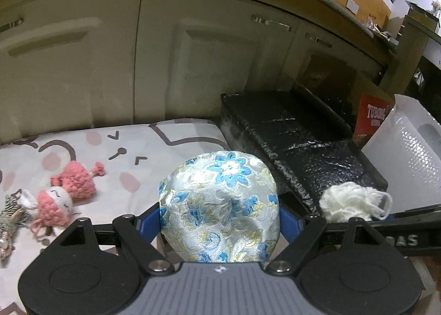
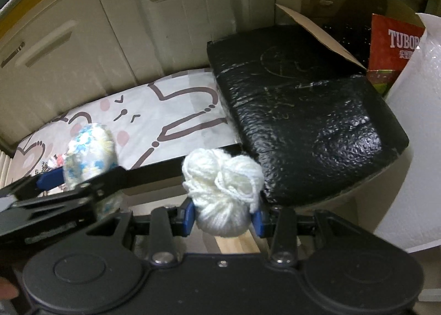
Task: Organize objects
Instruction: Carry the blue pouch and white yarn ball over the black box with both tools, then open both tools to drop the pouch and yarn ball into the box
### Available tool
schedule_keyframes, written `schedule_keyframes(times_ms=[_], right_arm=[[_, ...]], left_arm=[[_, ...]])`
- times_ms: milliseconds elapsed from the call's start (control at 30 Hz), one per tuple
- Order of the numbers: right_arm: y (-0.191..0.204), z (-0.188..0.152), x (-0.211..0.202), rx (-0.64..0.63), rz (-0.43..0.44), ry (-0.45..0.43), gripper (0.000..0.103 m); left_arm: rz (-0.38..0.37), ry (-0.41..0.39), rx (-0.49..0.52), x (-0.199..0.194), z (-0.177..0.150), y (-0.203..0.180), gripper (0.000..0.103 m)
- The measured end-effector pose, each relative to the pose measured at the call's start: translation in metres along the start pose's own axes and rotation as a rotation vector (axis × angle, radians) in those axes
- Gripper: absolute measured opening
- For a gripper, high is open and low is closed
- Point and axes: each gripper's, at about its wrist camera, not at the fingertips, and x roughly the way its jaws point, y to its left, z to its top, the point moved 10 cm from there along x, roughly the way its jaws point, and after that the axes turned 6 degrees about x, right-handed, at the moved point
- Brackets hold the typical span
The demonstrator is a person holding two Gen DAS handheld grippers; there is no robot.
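Cream cabinet doors (image 1: 154, 47) with metal handles (image 1: 271, 22) are seen along the back, under a dark counter edge. Below them a white cloth (image 1: 154, 147) printed with brown outlines and pink spots is spread flat. To its right a black textured block (image 2: 303, 111) is set, touching the cloth's edge. Behind the block an open cardboard flap (image 2: 317, 34) and a red carton (image 2: 394, 50) lettered in white are found, and a sheet of bubble wrap (image 1: 413, 149) is stood at far right
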Motion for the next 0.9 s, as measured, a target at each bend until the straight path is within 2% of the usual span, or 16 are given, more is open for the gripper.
schedule_keyframes(times_ms=[167,333,433,567,700,800,900], right_arm=[[-0.004,0.000,0.001,-0.008,0.006,0.014,0.042],[-0.006,-0.011,0.010,-0.053,-0.001,0.068,0.042],[-0.012,-0.012,0.012,-0.044,-0.020,0.073,0.042],[-0.015,-0.013,0.010,-0.036,-0.008,0.071,0.042],[-0.016,-0.016,0.013,-0.038,0.002,0.088,0.042],[-0.017,-0.019,0.016,-0.024,0.016,0.109,0.042],[-0.018,-0.023,0.019,-0.017,0.023,0.124,0.042]], left_arm=[[0.023,0.035,0.042,0.025,-0.012,-0.003,0.084],[0.028,0.078,0.141,0.039,-0.026,-0.013,0.084],[0.036,0.108,0.209,0.046,-0.035,-0.020,0.084],[0.029,0.154,0.242,0.053,-0.046,-0.023,0.084],[-0.006,0.210,0.231,0.056,-0.056,-0.025,0.084],[0.007,0.185,0.214,0.052,-0.053,-0.021,0.085],[0.032,0.148,0.156,0.045,-0.043,-0.014,0.090]])
